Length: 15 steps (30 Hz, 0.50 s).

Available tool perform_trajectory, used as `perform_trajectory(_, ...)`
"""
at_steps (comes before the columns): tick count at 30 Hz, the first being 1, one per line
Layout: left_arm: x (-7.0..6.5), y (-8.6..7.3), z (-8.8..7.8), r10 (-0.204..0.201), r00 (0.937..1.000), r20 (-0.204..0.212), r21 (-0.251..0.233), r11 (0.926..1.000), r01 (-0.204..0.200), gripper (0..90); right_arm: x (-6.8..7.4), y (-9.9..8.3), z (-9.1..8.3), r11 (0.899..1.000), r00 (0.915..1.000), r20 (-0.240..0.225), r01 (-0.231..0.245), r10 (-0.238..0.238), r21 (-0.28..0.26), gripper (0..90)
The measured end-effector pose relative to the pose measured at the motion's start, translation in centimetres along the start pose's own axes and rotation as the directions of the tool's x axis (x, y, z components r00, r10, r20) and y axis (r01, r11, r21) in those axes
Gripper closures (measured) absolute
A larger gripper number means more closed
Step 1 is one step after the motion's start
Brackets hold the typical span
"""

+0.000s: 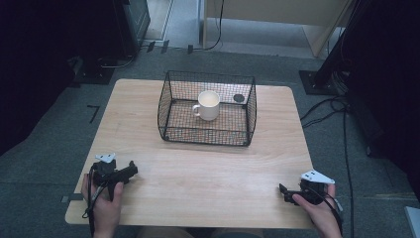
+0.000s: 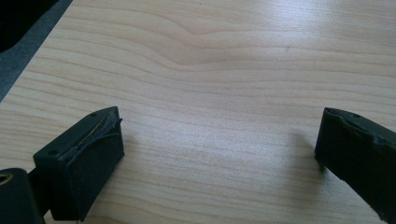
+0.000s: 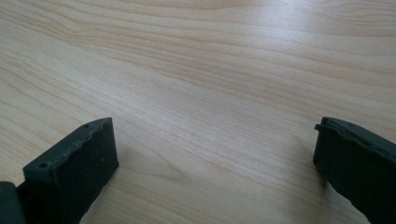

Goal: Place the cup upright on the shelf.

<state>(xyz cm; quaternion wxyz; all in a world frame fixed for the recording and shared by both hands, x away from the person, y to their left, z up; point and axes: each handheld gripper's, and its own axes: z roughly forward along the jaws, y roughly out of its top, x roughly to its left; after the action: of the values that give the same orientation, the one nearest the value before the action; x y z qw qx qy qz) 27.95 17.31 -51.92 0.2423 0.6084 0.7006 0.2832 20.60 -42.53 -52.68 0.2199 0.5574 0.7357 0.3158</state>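
High view's pretty dim and soft, both side edges sinking to near black, while the table (image 1: 198, 173) catches a pale sheen at upper right in both gripper views, with the close-up jaws slightly blurry.

forearms cut off at bottom edge in high view. small dark round thing (image 1: 238, 98) in basket (image 1: 171, 94) behind mug (image 1: 208, 105), too small to tell. room edges too dark to read.
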Motion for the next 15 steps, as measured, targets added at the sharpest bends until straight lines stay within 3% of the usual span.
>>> perform_trajectory(3, 0.0, 0.0, 0.0, 0.001, 1.0000, 0.000, 0.001, 1.0000, -0.001, 1.2, -0.1, 0.0, 0.0, 1.000, 1.0000, 0.007, -0.003, 0.003, 0.000, 0.0)
perform_trajectory(5, 0.0, 0.0, 0.0, 0.001, 1.0000, 0.000, 0.000, 1.0000, -0.001, 1.2, -0.2, -0.1, -0.1, 0.999, 0.9988, 0.035, -0.034, 0.034, -0.002, 0.0)
perform_trajectory(9, 0.0, 0.0, 0.0, 0.001, 1.0000, 0.000, 0.000, 1.0000, -0.001, 1.2, 0.1, 0.1, 0.1, 0.992, 0.9829, 0.130, -0.129, 0.130, -0.014, 0.0)
perform_trajectory(15, -0.1, 0.0, 0.0, 0.003, 1.0000, 0.001, 0.000, 1.0000, -0.003, 1.2, 1.0, 0.3, 0.4, 0.994, 0.9878, 0.110, -0.110, 0.110, -0.010, 0.0)
